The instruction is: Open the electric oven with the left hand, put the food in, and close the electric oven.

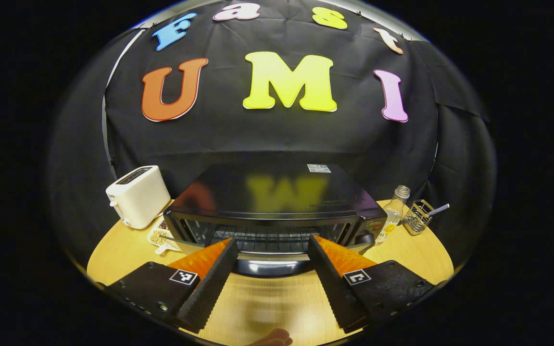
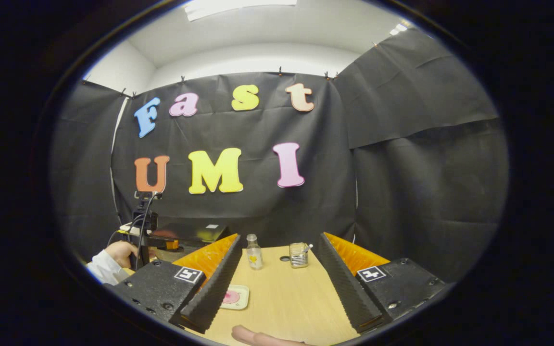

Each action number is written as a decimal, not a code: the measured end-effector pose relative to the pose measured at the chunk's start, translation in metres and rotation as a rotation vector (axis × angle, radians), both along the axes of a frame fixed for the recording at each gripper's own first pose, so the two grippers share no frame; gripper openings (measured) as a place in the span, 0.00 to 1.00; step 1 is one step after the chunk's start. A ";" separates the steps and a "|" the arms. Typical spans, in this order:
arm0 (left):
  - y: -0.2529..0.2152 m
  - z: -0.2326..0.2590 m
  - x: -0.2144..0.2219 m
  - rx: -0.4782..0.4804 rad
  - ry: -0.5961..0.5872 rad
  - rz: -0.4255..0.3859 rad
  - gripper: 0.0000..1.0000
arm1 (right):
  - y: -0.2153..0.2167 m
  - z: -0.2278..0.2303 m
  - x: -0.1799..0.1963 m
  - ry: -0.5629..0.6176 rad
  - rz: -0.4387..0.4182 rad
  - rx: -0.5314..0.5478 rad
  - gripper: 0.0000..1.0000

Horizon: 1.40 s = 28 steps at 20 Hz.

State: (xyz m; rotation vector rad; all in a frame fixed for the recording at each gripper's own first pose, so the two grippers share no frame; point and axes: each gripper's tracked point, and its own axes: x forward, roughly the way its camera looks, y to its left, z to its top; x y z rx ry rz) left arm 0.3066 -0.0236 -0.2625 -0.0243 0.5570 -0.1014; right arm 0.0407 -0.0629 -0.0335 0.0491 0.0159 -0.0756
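Note:
The black electric oven (image 1: pixel 277 197) stands straight ahead in the left gripper view. Its glass door (image 1: pixel 267 238) looks swung down towards me, with the wire rack showing behind it. The door's shiny handle (image 1: pixel 270 265) lies between the fingers of my left gripper (image 1: pixel 272 240), which is open wide and not pressing on it. In the right gripper view, a small plate with pink food (image 2: pixel 233 296) rests on the wooden table (image 2: pixel 286 298) beside the left finger of my right gripper (image 2: pixel 279 238), which is open and holds nothing. The oven (image 2: pixel 190 233) sits far left there.
A white toaster (image 1: pixel 137 202) and a small dish of beans (image 1: pixel 161 238) sit left of the oven. A glass bottle (image 1: pixel 395 211) and a wire holder (image 1: pixel 419 216) stand to its right, also bottle (image 2: pixel 254 252) and holder (image 2: pixel 298 254). A hand (image 2: pixel 120 252) holds the other gripper.

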 end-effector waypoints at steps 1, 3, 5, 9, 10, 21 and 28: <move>0.001 -0.003 -0.006 -0.002 0.002 -0.001 0.94 | 0.002 0.002 -0.003 -0.003 0.005 -0.001 0.98; 0.001 -0.008 -0.019 -0.012 0.001 -0.001 0.94 | 0.005 0.002 -0.007 -0.006 0.010 -0.004 0.98; 0.001 -0.016 -0.037 0.006 0.016 -0.017 0.94 | 0.008 0.001 -0.009 -0.006 0.012 -0.001 0.98; 0.003 -0.031 -0.060 0.036 -0.002 -0.033 0.94 | 0.011 -0.007 -0.009 0.012 0.021 -0.002 0.98; 0.004 -0.036 -0.065 0.030 -0.004 -0.029 0.94 | 0.012 -0.008 -0.009 0.017 0.023 -0.003 0.98; 0.004 -0.097 -0.115 -0.006 0.049 -0.003 0.94 | 0.018 -0.023 -0.003 0.051 0.028 -0.024 0.98; 0.007 -0.133 -0.128 -0.009 0.137 -0.001 0.95 | 0.029 -0.034 0.000 0.077 0.044 -0.035 0.98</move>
